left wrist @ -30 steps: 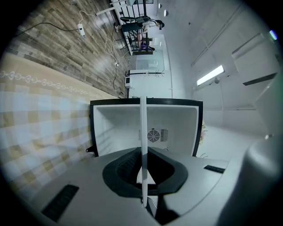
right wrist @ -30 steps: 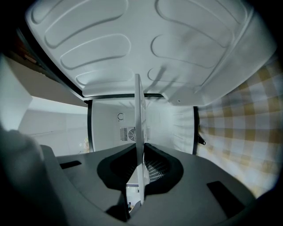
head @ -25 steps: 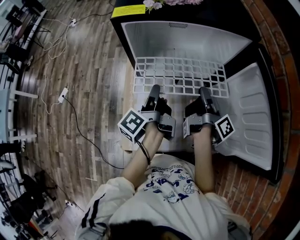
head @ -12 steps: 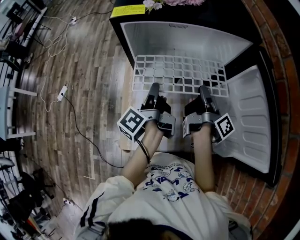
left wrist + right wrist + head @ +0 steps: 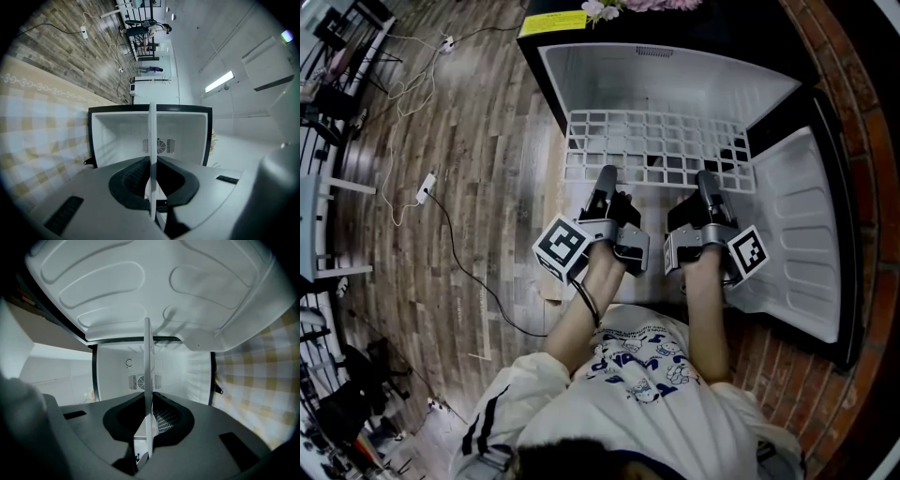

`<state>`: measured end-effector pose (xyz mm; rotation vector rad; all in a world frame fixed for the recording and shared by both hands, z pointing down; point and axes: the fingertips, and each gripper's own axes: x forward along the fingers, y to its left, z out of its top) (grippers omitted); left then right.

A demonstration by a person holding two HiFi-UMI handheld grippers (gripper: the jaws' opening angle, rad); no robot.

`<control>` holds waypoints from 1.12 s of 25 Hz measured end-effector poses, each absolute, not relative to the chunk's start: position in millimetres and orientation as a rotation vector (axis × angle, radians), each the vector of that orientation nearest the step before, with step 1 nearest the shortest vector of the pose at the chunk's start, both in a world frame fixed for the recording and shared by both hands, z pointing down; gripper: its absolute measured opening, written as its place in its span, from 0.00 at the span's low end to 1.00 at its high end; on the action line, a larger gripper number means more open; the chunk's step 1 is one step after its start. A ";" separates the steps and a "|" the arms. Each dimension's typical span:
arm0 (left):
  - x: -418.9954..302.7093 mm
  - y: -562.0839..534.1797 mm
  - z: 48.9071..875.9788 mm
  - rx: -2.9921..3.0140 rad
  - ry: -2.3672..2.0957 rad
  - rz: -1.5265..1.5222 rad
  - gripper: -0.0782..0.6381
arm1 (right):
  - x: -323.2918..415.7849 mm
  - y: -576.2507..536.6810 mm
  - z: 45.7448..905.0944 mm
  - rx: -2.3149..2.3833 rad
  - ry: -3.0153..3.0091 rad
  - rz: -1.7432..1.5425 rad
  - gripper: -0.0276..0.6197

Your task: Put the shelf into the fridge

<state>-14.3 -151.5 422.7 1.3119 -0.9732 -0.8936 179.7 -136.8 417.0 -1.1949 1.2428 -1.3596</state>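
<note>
The white wire shelf [image 5: 656, 150] lies flat in front of the open fridge [image 5: 666, 80], its far edge at the mouth of the white interior. My left gripper [image 5: 606, 176] is shut on the shelf's near edge at the left, and my right gripper [image 5: 708, 178] is shut on the same edge at the right. In the left gripper view the shelf [image 5: 151, 140] shows edge-on as a thin white strip between the jaws, with the fridge interior [image 5: 117, 136] behind it. The right gripper view shows the shelf [image 5: 148, 376] the same way.
The fridge door [image 5: 797, 234] stands open at the right, next to brick [image 5: 867, 141]. Cables and a power strip [image 5: 427, 187] lie on the wood floor at the left. A checked mat [image 5: 37, 140] lies in front of the fridge. Flowers [image 5: 609, 7] sit on top.
Both grippers and the shelf have shifted slightly forward, toward the fridge opening. Both grips are unchanged.
</note>
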 end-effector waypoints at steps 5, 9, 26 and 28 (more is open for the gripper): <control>-15.6 -152.3 417.6 1.322 -0.969 -0.904 0.16 | 178.4 -136.2 411.2 -1.188 1.250 -1.357 0.12; -16.2 -152.1 416.7 1.312 -0.968 -0.904 0.16 | 177.6 -134.5 409.9 -1.196 1.244 -1.365 0.12; -15.3 -153.1 415.8 1.310 -0.971 -0.907 0.16 | 178.6 -138.5 410.3 -1.203 1.241 -1.377 0.12; -15.6 -153.9 415.8 1.311 -0.973 -0.907 0.16 | 178.3 -139.3 409.7 -1.198 1.243 -1.376 0.12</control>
